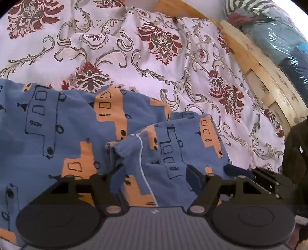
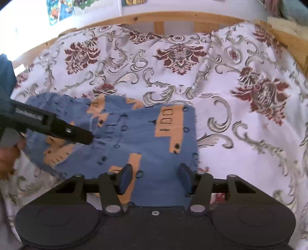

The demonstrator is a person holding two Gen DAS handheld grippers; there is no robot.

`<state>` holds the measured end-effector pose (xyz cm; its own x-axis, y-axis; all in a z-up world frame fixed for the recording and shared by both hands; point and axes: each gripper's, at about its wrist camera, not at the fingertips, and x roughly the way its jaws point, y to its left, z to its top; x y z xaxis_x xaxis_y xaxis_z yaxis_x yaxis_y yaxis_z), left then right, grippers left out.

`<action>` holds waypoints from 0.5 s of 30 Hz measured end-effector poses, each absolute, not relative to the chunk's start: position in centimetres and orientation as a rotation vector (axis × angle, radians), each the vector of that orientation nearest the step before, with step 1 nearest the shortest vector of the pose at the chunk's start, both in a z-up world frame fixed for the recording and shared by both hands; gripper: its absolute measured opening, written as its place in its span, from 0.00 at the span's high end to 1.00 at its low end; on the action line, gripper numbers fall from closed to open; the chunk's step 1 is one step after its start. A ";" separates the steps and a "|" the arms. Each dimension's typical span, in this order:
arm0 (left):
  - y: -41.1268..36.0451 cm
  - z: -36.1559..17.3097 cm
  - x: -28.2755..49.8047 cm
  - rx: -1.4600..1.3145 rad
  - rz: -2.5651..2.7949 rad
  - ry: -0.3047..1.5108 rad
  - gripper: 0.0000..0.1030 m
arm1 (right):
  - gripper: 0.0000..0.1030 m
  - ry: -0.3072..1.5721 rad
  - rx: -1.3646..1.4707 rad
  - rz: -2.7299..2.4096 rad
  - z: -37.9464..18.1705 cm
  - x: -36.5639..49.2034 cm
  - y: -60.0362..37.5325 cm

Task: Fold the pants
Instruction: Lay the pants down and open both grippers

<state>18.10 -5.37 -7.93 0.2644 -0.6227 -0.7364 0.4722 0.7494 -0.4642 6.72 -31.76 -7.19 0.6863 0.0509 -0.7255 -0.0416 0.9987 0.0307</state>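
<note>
Blue pants [image 2: 146, 138] lie partly folded on floral bedspread [image 2: 240, 134]; left tongs [image 1: 156, 173] and right tongs [image 2: 156, 178] both spread apart over fabric.

A bed [image 2: 173, 18] with a pale wooden frame carries everything. Over it lies a white bedspread [image 2: 231, 153] printed with dark red flowers and grey scrolls, creased in soft ridges. Directly on the bedspread lie the blue pants [image 2: 154, 150] with orange truck shapes, partly folded over themselves.
</note>
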 end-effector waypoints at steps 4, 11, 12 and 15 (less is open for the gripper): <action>-3.4 -7.2 17.8 -0.126 -0.588 1.132 0.23 | 0.35 0.797 -0.055 -0.033 -6.9 6.3 -31.7; 4.6 -1.5 18.0 -0.185 -0.403 1.122 0.00 | 0.02 0.667 -0.149 0.008 -4.8 5.3 -27.9; 6.3 -0.5 18.1 -0.169 -0.392 1.090 0.00 | 0.01 0.657 -0.151 0.042 -4.6 5.6 -26.7; 10.2 0.9 19.7 -0.108 -0.353 1.047 0.00 | 0.01 0.651 -0.176 0.131 -4.7 6.9 -22.6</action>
